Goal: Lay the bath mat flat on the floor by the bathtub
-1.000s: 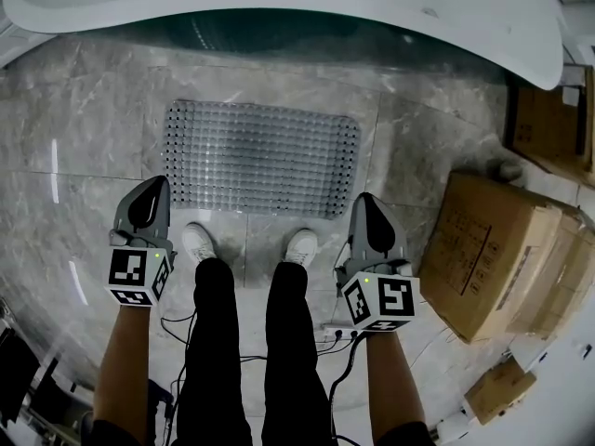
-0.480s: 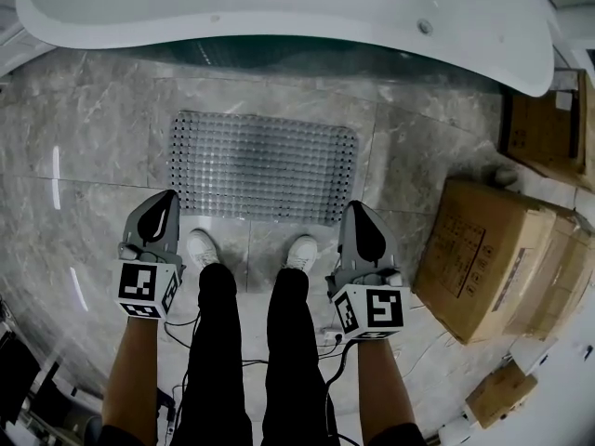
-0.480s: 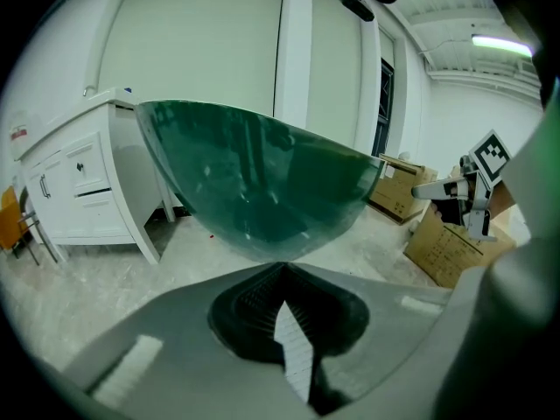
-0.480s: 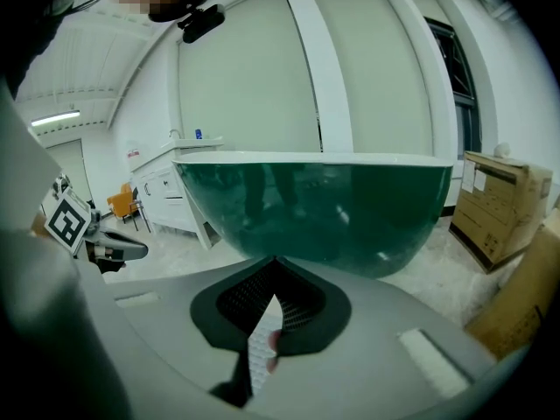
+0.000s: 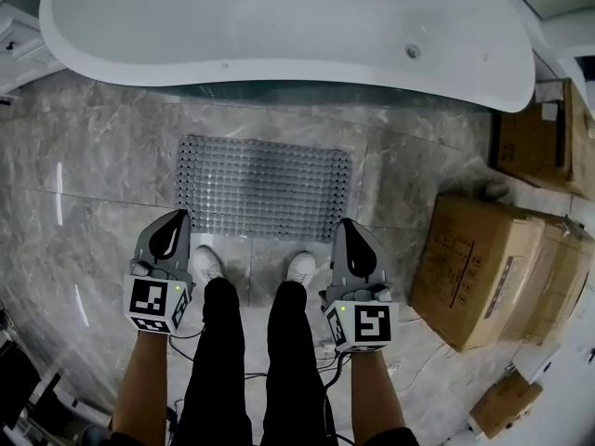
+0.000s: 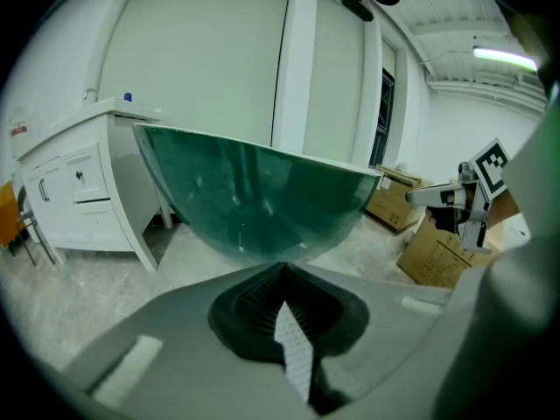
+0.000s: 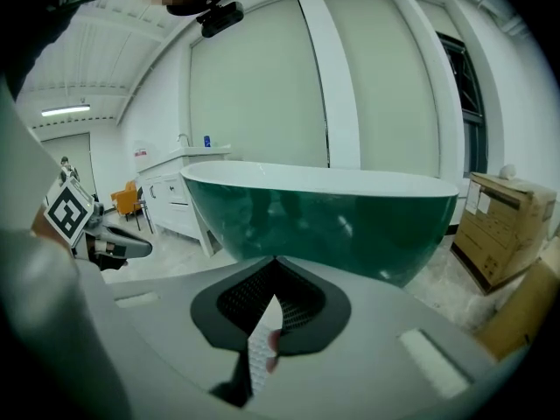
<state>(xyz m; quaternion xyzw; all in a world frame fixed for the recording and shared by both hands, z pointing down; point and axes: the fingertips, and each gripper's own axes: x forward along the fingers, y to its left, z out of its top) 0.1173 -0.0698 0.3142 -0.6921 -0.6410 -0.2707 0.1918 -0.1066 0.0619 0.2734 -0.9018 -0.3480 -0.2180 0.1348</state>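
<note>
The bath mat [image 5: 263, 187] lies flat by the bathtub [image 5: 279, 26], seemingly done; the left gripper [image 5: 175, 221] and right gripper [image 5: 346, 229], closed and empty, need only back off.

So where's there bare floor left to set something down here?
Widest free patch: marble floor left of the bath mat, beside the bathtub. A narrower strip runs between mat and cardboard boxes. The right side is crowded with those boxes; cables trail behind the shoes.

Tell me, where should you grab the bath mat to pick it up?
Probably its two near corners, coming from where the shoes stand: the bath mat lies flat and thin, and the bathtub blocks the far side. Jaws would have to slip under the rim.
</note>
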